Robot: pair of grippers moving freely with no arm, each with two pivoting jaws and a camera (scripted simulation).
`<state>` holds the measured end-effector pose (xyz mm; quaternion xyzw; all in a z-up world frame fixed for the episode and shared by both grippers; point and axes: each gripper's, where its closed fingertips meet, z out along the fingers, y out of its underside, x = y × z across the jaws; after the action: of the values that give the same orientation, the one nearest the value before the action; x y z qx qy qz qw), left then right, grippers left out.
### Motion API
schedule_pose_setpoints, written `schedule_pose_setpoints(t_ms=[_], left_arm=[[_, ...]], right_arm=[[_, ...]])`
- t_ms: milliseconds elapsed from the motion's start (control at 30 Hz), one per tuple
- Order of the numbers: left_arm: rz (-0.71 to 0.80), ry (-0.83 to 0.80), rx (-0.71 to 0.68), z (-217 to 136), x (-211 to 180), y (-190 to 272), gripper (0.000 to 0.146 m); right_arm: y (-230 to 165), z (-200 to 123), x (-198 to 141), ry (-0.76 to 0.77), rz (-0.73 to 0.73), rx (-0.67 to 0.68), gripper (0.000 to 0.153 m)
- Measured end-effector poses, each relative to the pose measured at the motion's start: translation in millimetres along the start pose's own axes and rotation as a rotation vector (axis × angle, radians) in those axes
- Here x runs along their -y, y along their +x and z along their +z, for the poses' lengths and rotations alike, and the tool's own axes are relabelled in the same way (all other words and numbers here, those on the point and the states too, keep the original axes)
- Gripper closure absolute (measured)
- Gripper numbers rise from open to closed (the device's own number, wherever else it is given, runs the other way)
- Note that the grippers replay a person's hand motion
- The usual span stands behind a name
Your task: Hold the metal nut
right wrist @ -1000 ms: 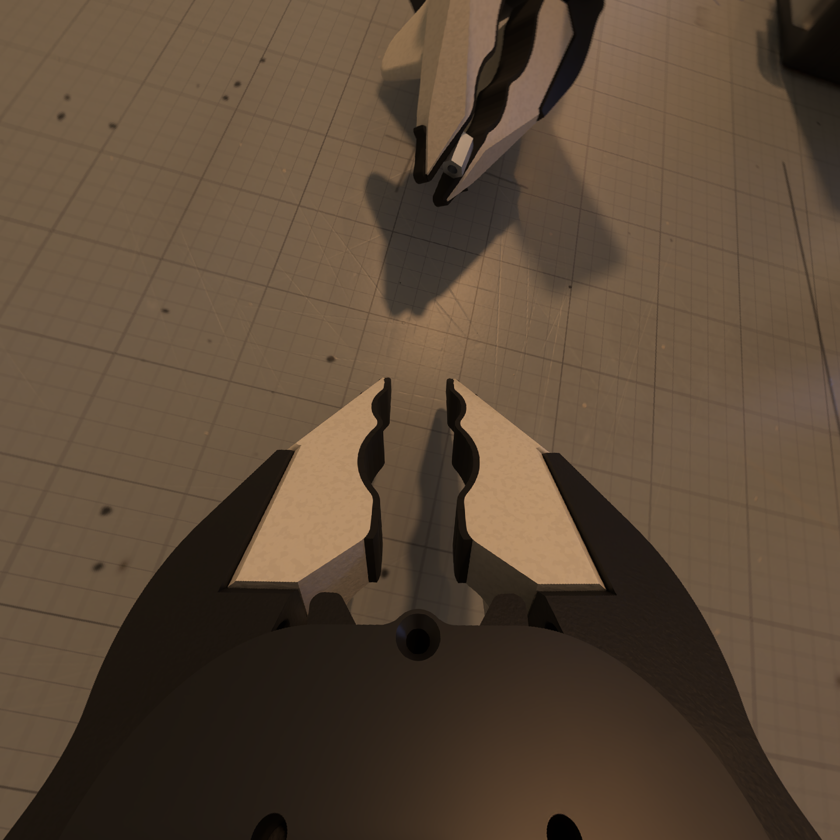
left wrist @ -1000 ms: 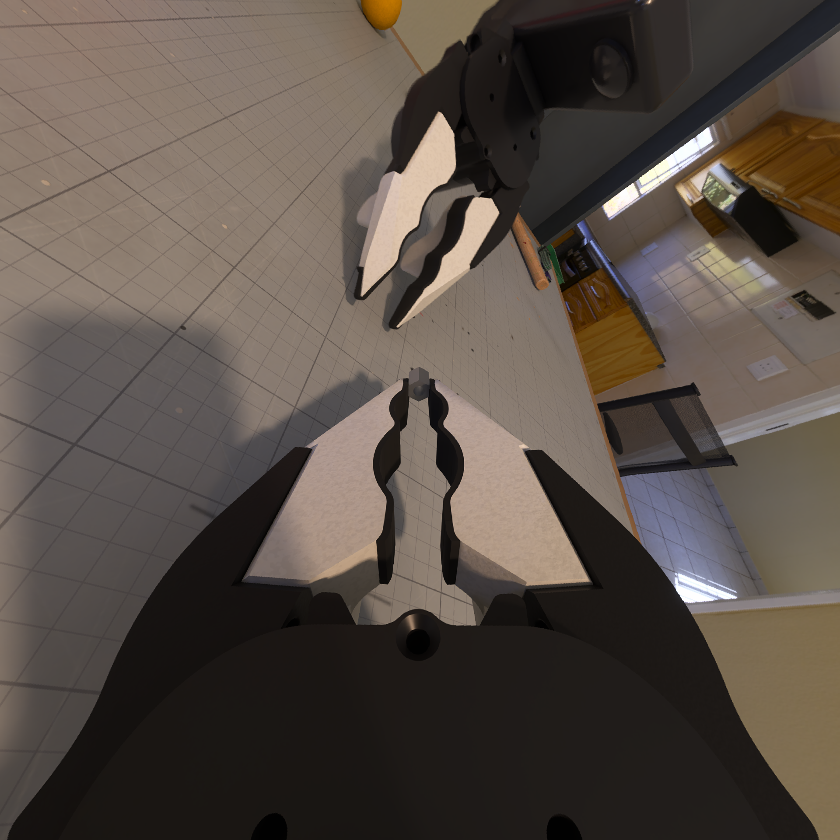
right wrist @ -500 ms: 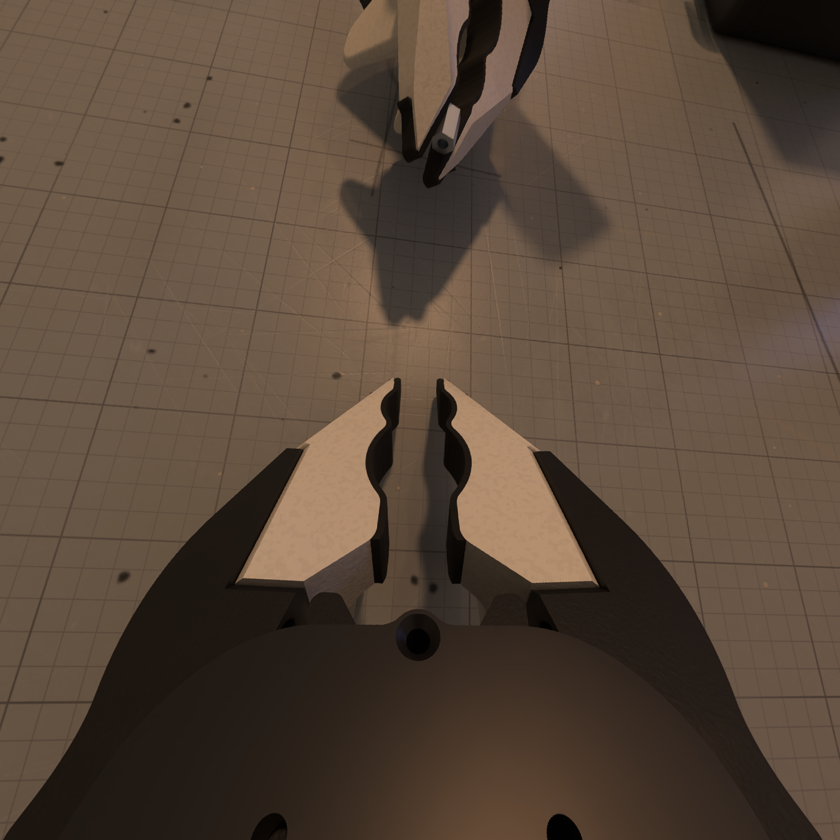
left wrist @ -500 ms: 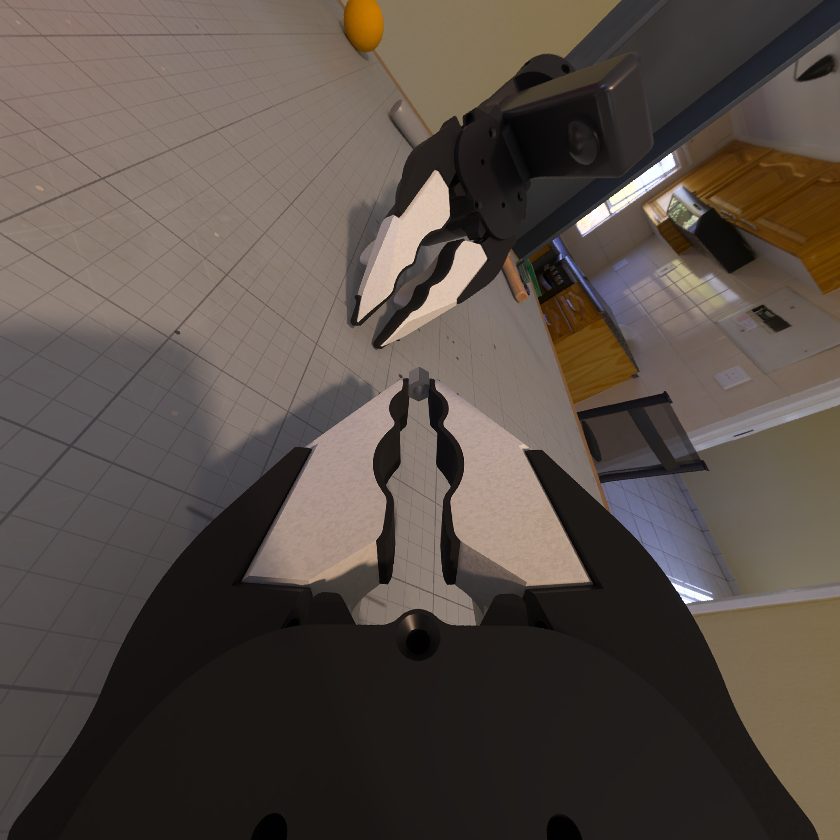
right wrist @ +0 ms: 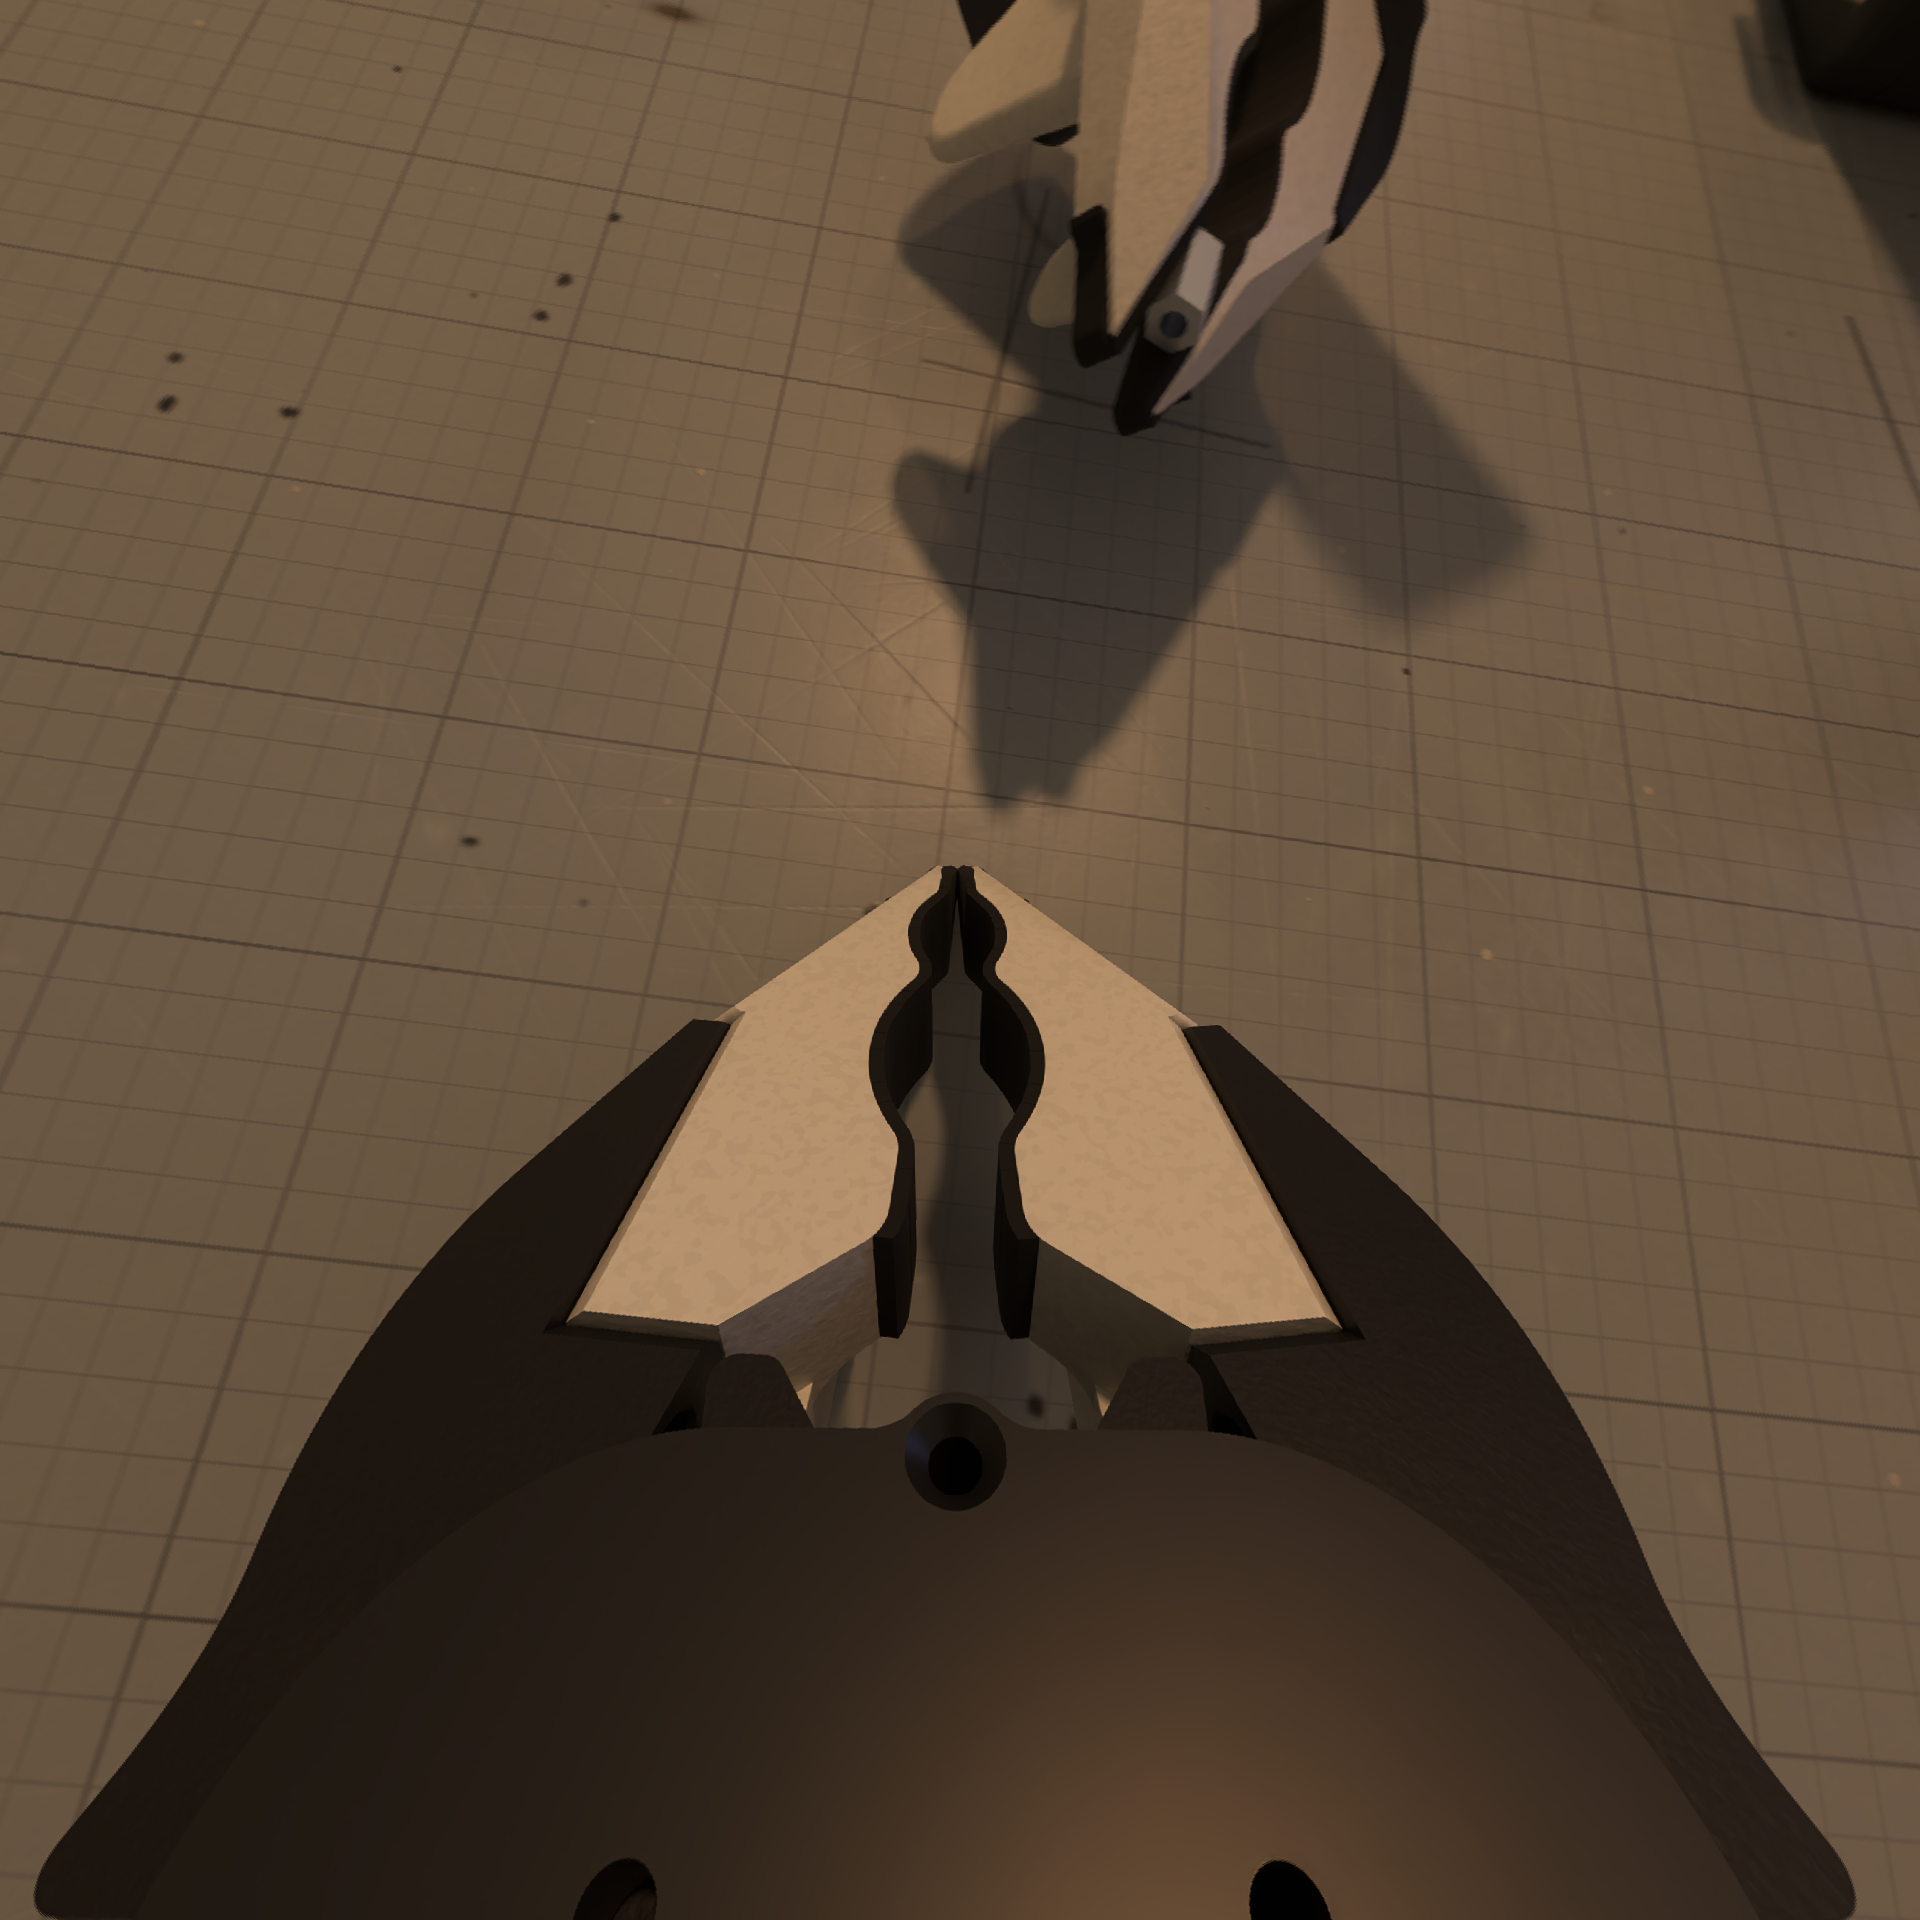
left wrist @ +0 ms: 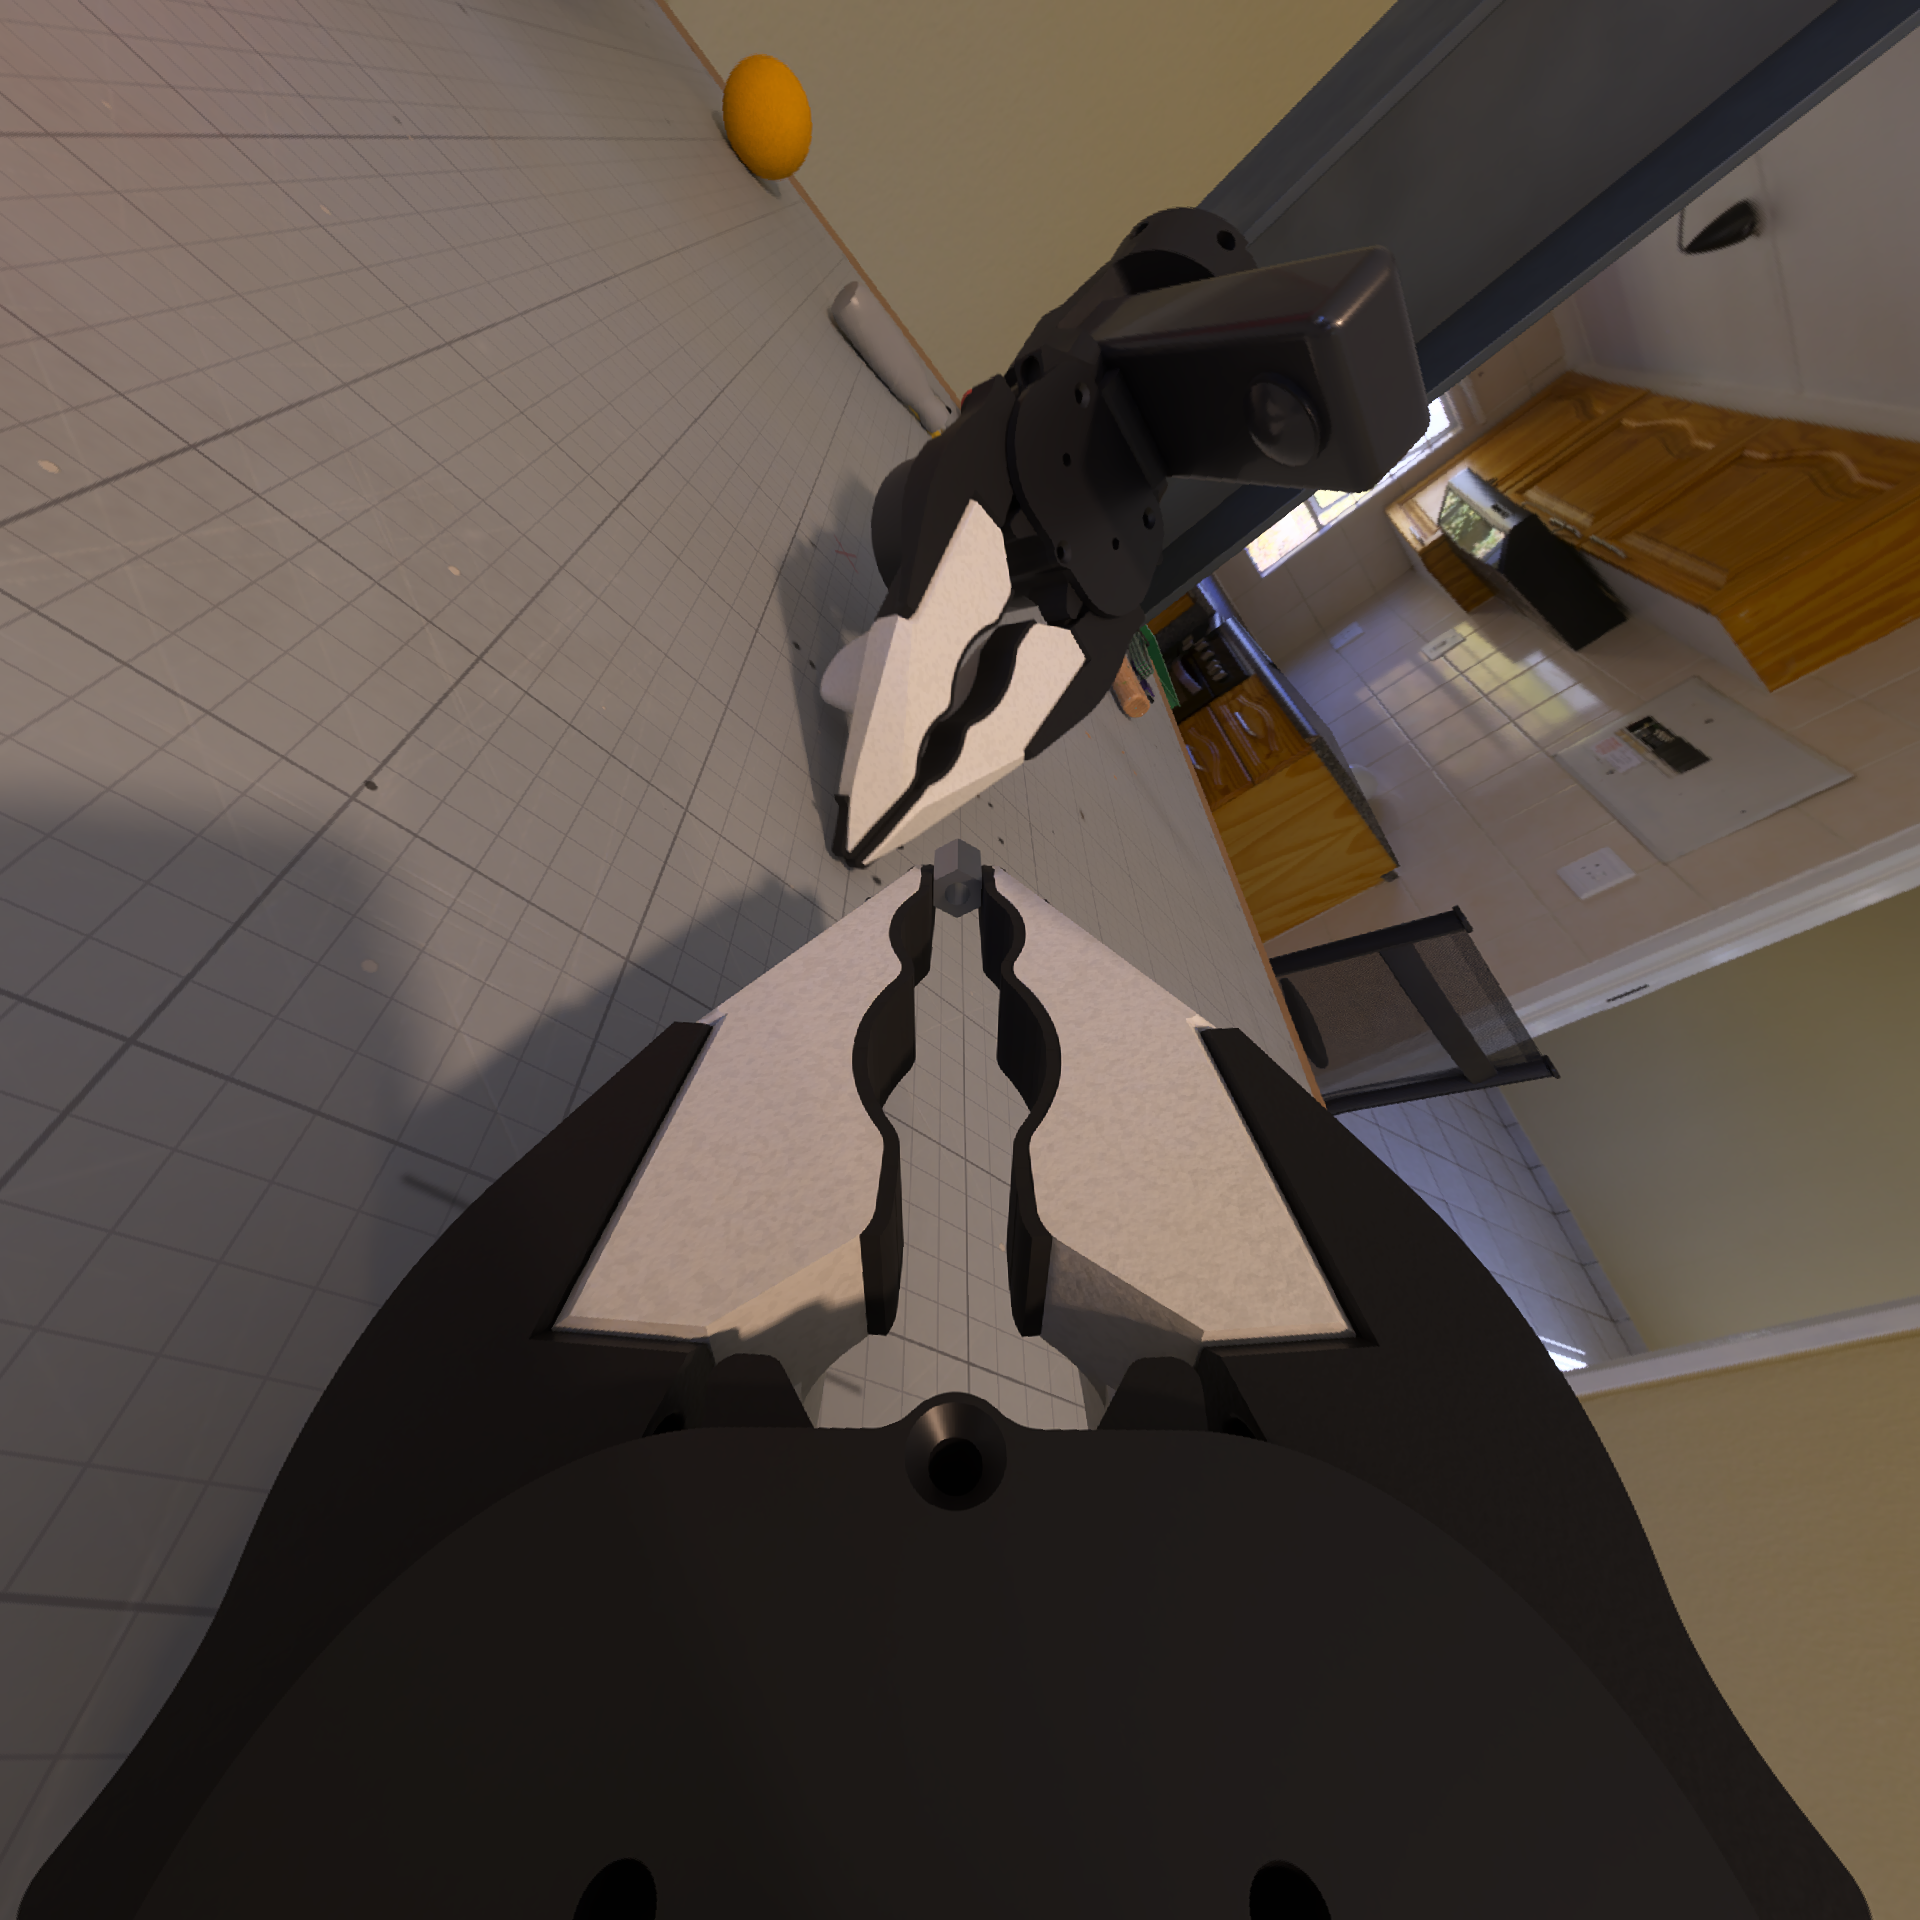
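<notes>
Since half a second ago the right gripper (right wrist: 956,871) has brought its jaws fully together, tips touching and holding nothing, and in the left wrist view it (left wrist: 857,854) now sits nearer to the other gripper. The left gripper (left wrist: 956,878) pinches the metal nut (left wrist: 956,875) between its fingertips (the nut's hole (right wrist: 1174,324) faces the right wrist camera). Both are raised above the gridded mat (right wrist: 416,623). An orange ball (left wrist: 767,116) lies at the mat's far edge.
</notes>
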<state>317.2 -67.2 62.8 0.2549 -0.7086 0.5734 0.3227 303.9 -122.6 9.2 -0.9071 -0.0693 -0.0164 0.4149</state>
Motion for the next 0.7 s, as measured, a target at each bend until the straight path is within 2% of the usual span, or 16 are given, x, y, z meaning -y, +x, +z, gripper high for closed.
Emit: schedule_pose_setpoints(t_ms=[100,233,400,567,700], left_arm=[[0.008,0.008,0.001,-0.6,0.8,0.6,0.138],[0.001,0.005,0.012,-0.2,0.5,-1.2,0.138],[0.008,-0.002,0.008,0.6,-0.4,-0.1,0.138],[0.011,0.002,0.012,0.1,-0.3,0.2,0.138],[0.001,0.035,0.022,-3.4,3.7,-1.7,0.138]], right_arm=[[-8.1,-1.3,0.2,-0.028,-0.006,0.037,0.149],[2.7,-5.6,-2.5,-0.066,-0.005,-0.045,0.146],[7.2,0.8,5.1,-0.021,-0.024,-0.079,0.139],[4.0,6.9,6.2,-0.038,-0.033,-0.045,0.152],[5.4,14.2,12.1,-0.029,0.078,-0.107,0.152]])
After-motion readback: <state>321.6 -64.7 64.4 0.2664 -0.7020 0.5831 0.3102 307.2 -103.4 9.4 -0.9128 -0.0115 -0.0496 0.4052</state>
